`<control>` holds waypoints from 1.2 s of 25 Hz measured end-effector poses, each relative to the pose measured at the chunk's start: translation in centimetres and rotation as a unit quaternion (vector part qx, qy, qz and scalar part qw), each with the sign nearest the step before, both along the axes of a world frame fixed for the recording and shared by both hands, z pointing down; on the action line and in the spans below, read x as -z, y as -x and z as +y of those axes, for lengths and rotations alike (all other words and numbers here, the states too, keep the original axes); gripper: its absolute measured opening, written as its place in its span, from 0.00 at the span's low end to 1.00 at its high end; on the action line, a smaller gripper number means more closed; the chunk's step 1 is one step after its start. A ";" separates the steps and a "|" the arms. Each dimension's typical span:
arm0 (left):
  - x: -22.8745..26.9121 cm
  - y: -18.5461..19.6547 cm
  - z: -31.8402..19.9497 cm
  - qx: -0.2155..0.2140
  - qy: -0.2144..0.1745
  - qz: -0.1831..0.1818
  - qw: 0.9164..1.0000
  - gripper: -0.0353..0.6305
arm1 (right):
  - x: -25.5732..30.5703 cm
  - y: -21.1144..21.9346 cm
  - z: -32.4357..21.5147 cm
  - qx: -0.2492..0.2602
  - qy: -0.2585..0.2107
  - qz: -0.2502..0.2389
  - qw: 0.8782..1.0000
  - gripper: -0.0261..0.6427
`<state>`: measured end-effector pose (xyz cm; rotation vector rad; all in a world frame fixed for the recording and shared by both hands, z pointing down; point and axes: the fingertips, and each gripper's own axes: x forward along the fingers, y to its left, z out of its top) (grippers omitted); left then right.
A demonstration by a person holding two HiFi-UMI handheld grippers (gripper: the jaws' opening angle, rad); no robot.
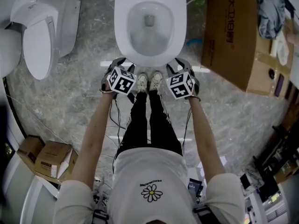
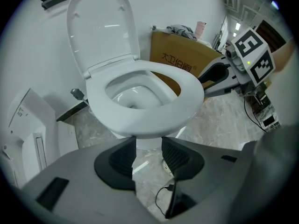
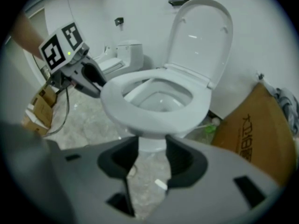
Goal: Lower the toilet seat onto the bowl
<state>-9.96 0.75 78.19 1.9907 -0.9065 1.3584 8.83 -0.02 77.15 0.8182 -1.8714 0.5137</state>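
Observation:
The white toilet stands at the top of the head view. Its seat [image 1: 122,41] lies flat on the bowl, and its lid [image 2: 103,27] stands upright against the wall. My left gripper [image 1: 117,64] and right gripper [image 1: 174,66] hover side by side just in front of the bowl's front rim, apart from it. In the left gripper view the seat [image 2: 154,120] fills the middle above the left gripper [image 2: 148,155], whose jaws stand apart with only floor between them. My right gripper [image 3: 152,157] is likewise open and empty below the seat [image 3: 140,120].
A large cardboard box [image 1: 233,31] stands right of the toilet with cloth on top. A second white toilet [image 1: 39,36] sits at the left. Small boxes [image 1: 51,157] lie at lower left. The person's shoes [image 1: 148,82] stand between the grippers; cables trail on the marble floor.

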 end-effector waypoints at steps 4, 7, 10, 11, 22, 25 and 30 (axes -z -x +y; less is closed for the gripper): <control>-2.3 -0.1 0.5 0.011 0.017 0.001 1.000 0.35 | -2.2 -0.1 0.4 -0.003 0.011 -0.001 1.000 0.33; -4.1 -0.1 0.9 0.015 0.036 0.000 0.999 0.35 | -3.9 -0.1 0.8 -0.010 0.025 -0.007 1.000 0.33; -5.8 0.0 1.3 0.017 0.061 0.000 0.998 0.35 | -5.6 0.0 1.3 -0.014 0.038 -0.010 0.999 0.33; -6.3 0.0 1.4 0.016 0.067 -0.001 0.998 0.35 | -6.1 0.0 1.3 -0.015 0.041 -0.010 0.999 0.33; -11.2 0.2 1.5 0.017 0.076 -0.013 0.997 0.35 | -10.9 0.0 1.6 -0.025 0.057 -0.002 0.998 0.33; -11.4 0.1 1.5 0.021 0.071 -0.009 0.997 0.35 | -11.2 0.0 1.5 -0.027 0.055 -0.007 0.998 0.33; -11.8 0.1 1.6 0.035 0.086 -0.013 0.996 0.35 | -11.4 0.0 1.4 -0.029 0.057 -0.005 0.998 0.33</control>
